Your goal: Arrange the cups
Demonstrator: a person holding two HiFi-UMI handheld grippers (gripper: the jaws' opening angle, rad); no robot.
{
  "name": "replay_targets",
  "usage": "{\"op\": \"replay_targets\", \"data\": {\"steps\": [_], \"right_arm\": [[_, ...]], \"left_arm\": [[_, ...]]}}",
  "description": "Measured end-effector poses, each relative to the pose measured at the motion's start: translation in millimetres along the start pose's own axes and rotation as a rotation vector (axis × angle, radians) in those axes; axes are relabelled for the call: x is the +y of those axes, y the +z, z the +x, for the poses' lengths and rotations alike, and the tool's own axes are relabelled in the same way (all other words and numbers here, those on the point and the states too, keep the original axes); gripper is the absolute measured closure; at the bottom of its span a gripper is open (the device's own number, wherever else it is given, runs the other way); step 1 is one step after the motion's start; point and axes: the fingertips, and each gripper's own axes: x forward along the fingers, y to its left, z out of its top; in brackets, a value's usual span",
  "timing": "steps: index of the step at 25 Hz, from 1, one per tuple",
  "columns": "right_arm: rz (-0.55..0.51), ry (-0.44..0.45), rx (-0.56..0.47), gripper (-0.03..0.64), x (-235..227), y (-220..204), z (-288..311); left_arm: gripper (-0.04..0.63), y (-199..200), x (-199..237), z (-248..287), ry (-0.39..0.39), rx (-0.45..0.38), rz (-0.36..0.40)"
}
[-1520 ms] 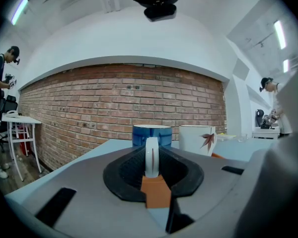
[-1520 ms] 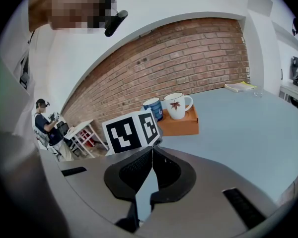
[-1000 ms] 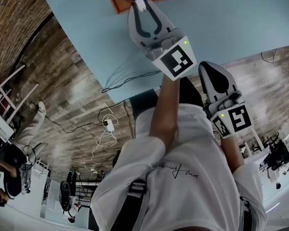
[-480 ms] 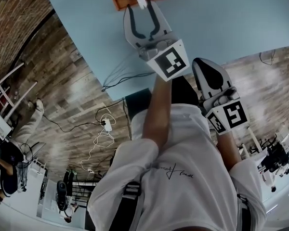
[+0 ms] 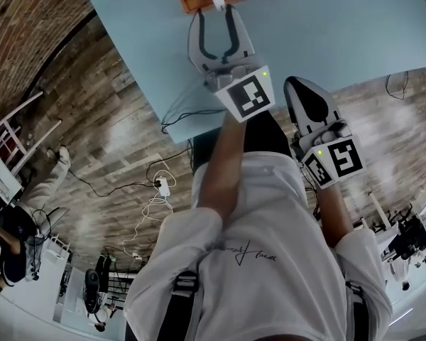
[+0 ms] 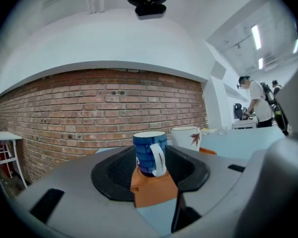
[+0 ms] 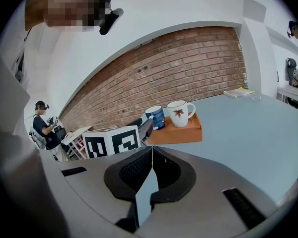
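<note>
- Left gripper view: the left gripper [image 6: 151, 170] had its jaws spread wide, having just been opening. The blue mug [image 6: 149, 150] stood upright between them on the near corner of the orange tray [image 6: 154, 192]. Its white handle [image 6: 159, 160] was turned toward the camera, and neither pad touched it. This looked like a release. The sound move was probably a straight pull back along the jaws' own line, with no sideways swing that could clip the handle or nudge the mug off that corner.
- Head view: the handle lay just at the mouth of the spread jaws, and the tray sat far out on the light-blue surface [image 5: 341, 34]. The right gripper [image 5: 296, 87] hung well apart from the tray, by the surface's near edge.
- Right gripper view: its jaws were pressed together with nothing between them. The white leaf-print mug [image 7: 180, 114] stood just beside the blue mug on the tray. That gripper was best kept idle until the left one was clear.
</note>
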Motion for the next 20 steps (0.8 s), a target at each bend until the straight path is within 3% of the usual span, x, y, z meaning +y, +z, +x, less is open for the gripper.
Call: {"op": "replay_targets", "data": {"steps": [9, 14, 20], "right_arm": [[-0.02, -0.053, -0.075, 0.597, 27.7, 10.3, -12.2], [-0.038, -0.085, -0.113, 0.597, 39.3, 16.3, -24.9], [-0.086, -0.062, -0.196, 0.597, 45.3, 45.9, -32.5]], "left_arm": [[0.437, 12.0, 10.3, -17.7, -0.085, -0.013, -0.046], [0.547, 28.9, 16.2, -38.5, -0.155, -0.038, -0.051], [0.586, 41.3, 20.1, -62.3, -0.273, -0.025, -0.111]]}}
